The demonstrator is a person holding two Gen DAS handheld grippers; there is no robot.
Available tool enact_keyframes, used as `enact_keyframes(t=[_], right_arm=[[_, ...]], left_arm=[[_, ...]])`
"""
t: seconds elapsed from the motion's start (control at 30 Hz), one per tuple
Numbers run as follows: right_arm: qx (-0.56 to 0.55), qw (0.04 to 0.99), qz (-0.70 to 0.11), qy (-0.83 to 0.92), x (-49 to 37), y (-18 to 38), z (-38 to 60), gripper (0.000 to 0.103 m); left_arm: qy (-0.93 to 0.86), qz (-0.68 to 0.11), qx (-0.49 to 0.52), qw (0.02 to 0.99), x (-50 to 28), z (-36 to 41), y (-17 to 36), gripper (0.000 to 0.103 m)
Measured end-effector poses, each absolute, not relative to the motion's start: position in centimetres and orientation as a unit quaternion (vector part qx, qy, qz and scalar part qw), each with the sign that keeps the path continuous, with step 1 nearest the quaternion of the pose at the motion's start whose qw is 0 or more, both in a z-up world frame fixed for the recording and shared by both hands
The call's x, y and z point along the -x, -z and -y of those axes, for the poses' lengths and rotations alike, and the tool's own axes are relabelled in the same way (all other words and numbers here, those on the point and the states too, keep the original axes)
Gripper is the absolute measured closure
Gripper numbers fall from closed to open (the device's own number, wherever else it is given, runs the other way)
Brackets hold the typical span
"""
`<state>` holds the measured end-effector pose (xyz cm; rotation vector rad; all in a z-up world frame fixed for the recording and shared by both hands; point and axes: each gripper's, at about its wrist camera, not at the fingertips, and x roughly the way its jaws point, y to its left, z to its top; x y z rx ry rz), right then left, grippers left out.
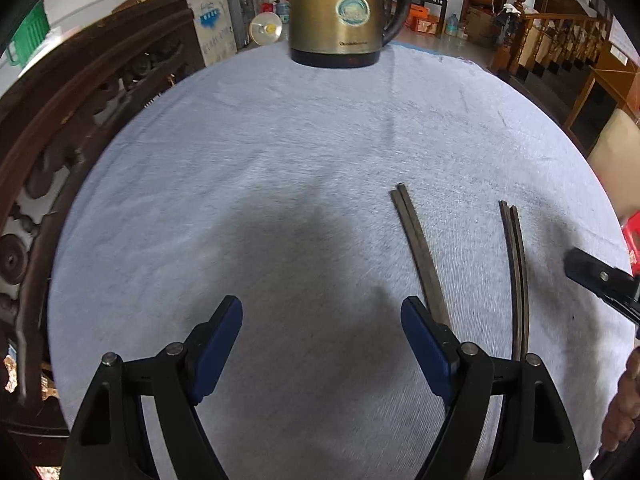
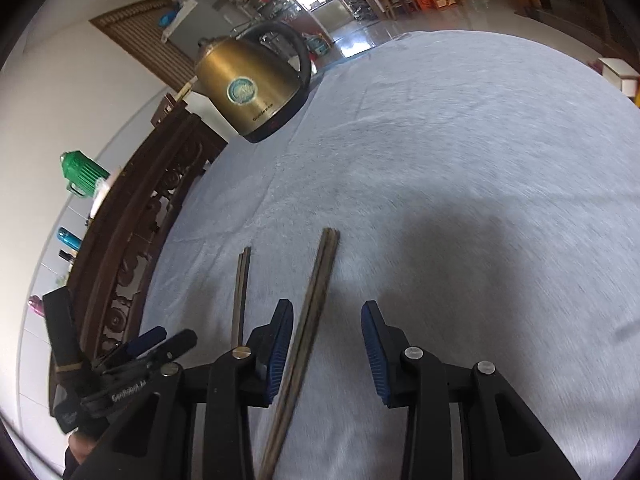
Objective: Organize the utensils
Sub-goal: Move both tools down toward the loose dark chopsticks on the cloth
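My right claw (image 2: 327, 344) stands half open over one chopstick pair (image 2: 310, 320), whose long axis runs straight between its untouching pads. My left claw (image 1: 322, 344) gapes wide, empty; the other pair (image 1: 420, 256) lies on the surface (image 1: 280, 140) just right of it.

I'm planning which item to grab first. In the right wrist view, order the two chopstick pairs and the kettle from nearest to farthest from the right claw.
From the right claw:
1. Chopstick pair between the jaws, close beside its left pad, not gripped.
2. Second chopstick pair, just outside to the left.
3. Kettle, far off at the cloth's back left edge.
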<state>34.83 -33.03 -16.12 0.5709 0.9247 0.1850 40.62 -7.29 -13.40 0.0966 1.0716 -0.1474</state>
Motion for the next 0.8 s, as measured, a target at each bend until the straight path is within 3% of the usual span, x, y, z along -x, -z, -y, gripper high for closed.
enact_keyframes(t=[0.27,0.4,0.5,0.8], right_arm=[[-0.184,0.873,-0.448,-0.061,-37.9,16.8,30.0,0.066],[-0.109,0.885,-0.452,-0.037,-38.5,17.1,28.5,0.079],[-0.077,0.888,-0.453,-0.03,-38.4,17.0,28.3,0.08],[-0.079,0.886,-0.457,-0.008,-37.6,16.9,30.3,0.083]], left_arm=[[0.085,-0.515,-0.044,0.852,-42.2,8.9,14.7,0.021],[0.076,-0.521,-0.058,0.848,-42.7,9.5,15.7,0.021],[0.078,-0.515,-0.053,0.852,-43.0,9.6,15.9,0.021],[0.076,-0.512,-0.06,0.854,-43.2,8.4,15.8,0.019]])
